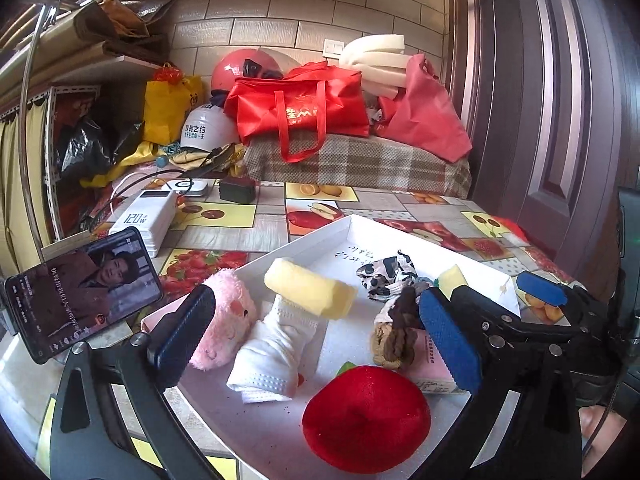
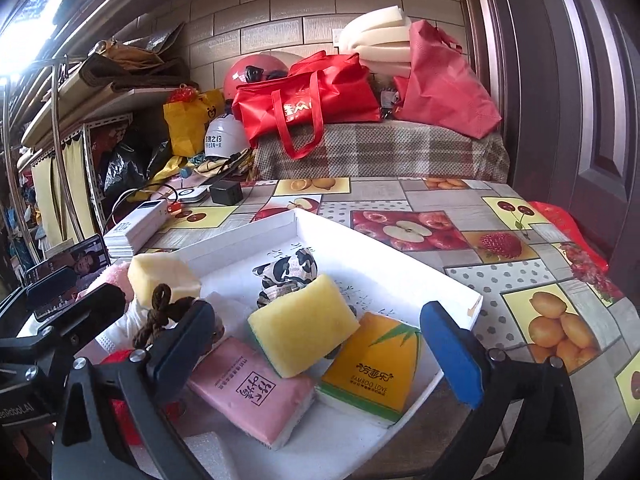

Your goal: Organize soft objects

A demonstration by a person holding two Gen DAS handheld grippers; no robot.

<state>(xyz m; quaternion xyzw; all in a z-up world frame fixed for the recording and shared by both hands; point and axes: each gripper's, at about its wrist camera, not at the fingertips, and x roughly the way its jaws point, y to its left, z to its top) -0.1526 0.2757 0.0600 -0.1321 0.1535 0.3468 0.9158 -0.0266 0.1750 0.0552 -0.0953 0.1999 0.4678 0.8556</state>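
White and shallow, a cardboard tray sits on a table covered by a fruit-patterned oilcloth and holds the soft things. Both views together show two yellow sponges, two tissue packs, one red plush fruit, one pink plush toy, one white knitted sock, one black-and-white spotted cloth and one brown knotted cord.

The left wrist view shows the red plush fruit nearest the camera, the white knitted sock beside it, one yellow sponge resting on the sock's top, and the pink plush toy at the tray's left edge. The brown knotted cord and spotted cloth lie further right.

The right wrist view alone shows clearly the pink tissue pack and the yellow tissue pack lying side by side, with the second yellow sponge lying across both.

The left gripper and the right gripper both stand with blue-padded fingers spread wide apart, holding nothing.

One smartphone and one white power bank sit left of the tray.
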